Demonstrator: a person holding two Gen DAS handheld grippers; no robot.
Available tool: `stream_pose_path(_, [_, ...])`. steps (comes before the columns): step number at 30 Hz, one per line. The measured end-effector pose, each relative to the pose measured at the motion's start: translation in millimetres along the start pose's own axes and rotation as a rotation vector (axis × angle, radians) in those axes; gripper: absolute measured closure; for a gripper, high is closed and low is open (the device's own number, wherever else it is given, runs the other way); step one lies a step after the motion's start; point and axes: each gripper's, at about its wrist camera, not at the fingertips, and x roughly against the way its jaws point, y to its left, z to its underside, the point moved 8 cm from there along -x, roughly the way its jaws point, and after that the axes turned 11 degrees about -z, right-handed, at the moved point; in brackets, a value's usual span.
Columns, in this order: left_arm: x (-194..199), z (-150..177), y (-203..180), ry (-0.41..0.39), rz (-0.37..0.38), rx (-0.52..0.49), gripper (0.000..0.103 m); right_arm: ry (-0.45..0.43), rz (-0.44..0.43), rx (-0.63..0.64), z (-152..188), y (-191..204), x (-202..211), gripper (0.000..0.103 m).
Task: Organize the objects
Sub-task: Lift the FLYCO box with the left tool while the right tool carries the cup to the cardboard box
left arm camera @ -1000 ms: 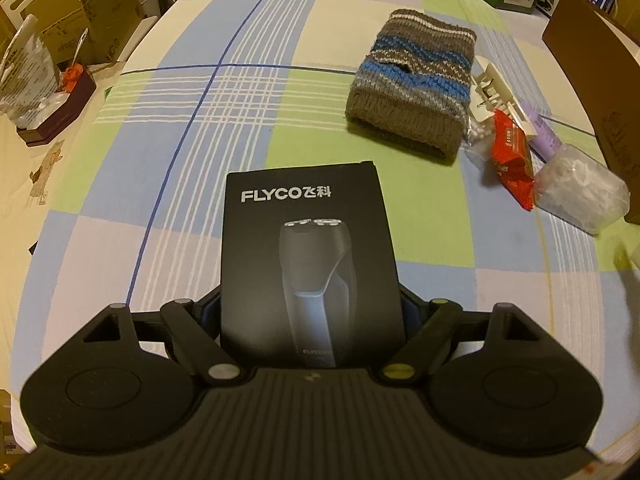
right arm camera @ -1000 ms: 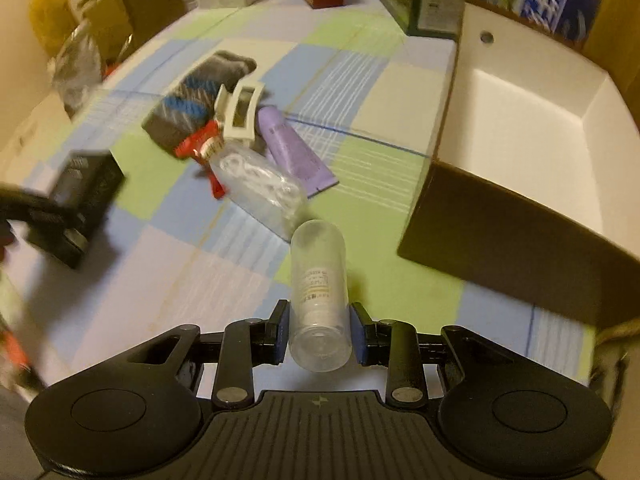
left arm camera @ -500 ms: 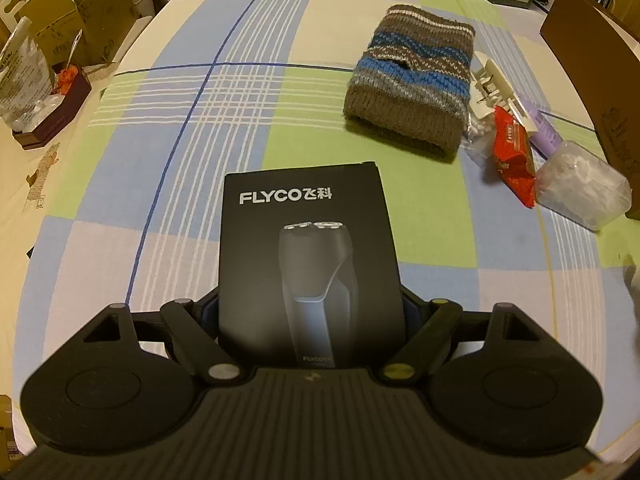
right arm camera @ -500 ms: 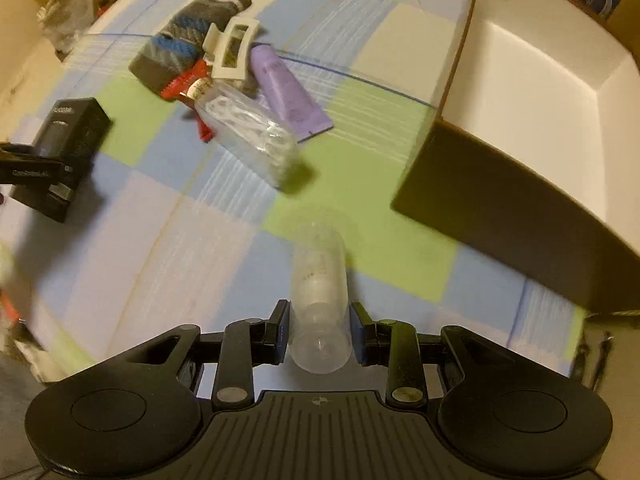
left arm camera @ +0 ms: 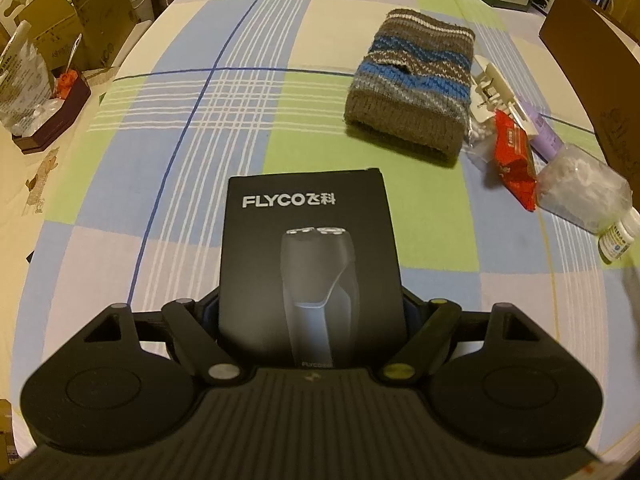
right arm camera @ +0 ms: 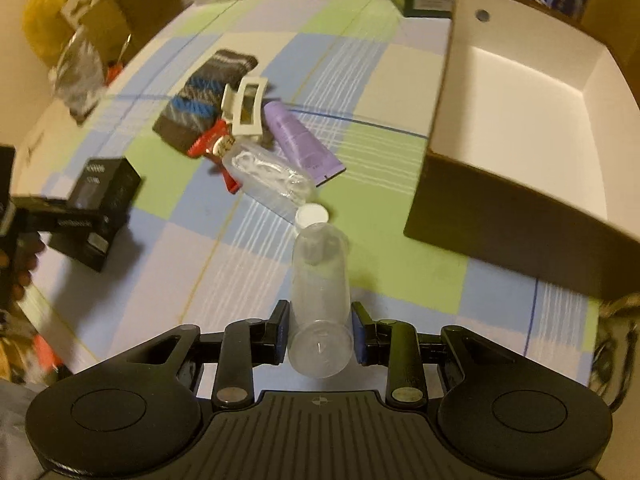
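Bottle [right arm camera: 320, 300], clear, pinched by right gripper [right arm camera: 320, 330]; smooth plastic could slip. Box [left arm camera: 310, 268], black, clamped wide by left gripper [left arm camera: 312, 316]; could tip.

Lower end of the black shaver box [left arm camera: 310, 264] hidden behind the left claw's body, cardboard box [right arm camera: 520, 152] cut off at the right edge, small white-capped bottle [left arm camera: 618, 236] half out of frame, label unreadable, left-edge clutter [right arm camera: 24, 320] blurred
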Motion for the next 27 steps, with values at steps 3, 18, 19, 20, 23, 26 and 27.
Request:
stream_pose_path(3, [-0.6, -2.2, 0.8, 0.003, -0.004, 0.005, 0.026, -0.032, -0.008, -0.036, 1.9, -2.3, 5.4, 0.075])
stream_pose_path(18, [73.6, -31.0, -16.2, -0.119, 0.028, -0.029, 0.027, -0.183, -0.035, -0.116, 6.5, -32.6, 53.7, 0.075])
stream_pose_path(19, [80.8, -35.1, -22.4, -0.128, 0.034, -0.034, 0.027, -0.193, -0.035, -0.115, 4.9, -35.0, 58.2, 0.075])
stream_pose_path(20, [87.5, -39.0, -28.8, -0.135, 0.043, -0.038, 0.027, -0.206, -0.036, -0.113, 3.2, -37.3, 63.3, 0.075])
stream_pose_path(23, [107.0, -51.9, -52.3, -0.168, 0.087, -0.055, 0.027, -0.244, -0.036, -0.104, -2.3, -43.9, 79.3, 0.075])
stream_pose_path(26, [124.7, -66.3, -81.6, -0.196, 0.140, -0.076, 0.027, -0.286, -0.029, -0.098, -8.3, -54.0, 96.6, 0.075])
stream_pose_path(27, [130.9, -71.7, -92.9, -0.206, 0.160, -0.084, 0.027, -0.298, -0.027, -0.096, -10.3, -58.1, 102.2, 0.075])
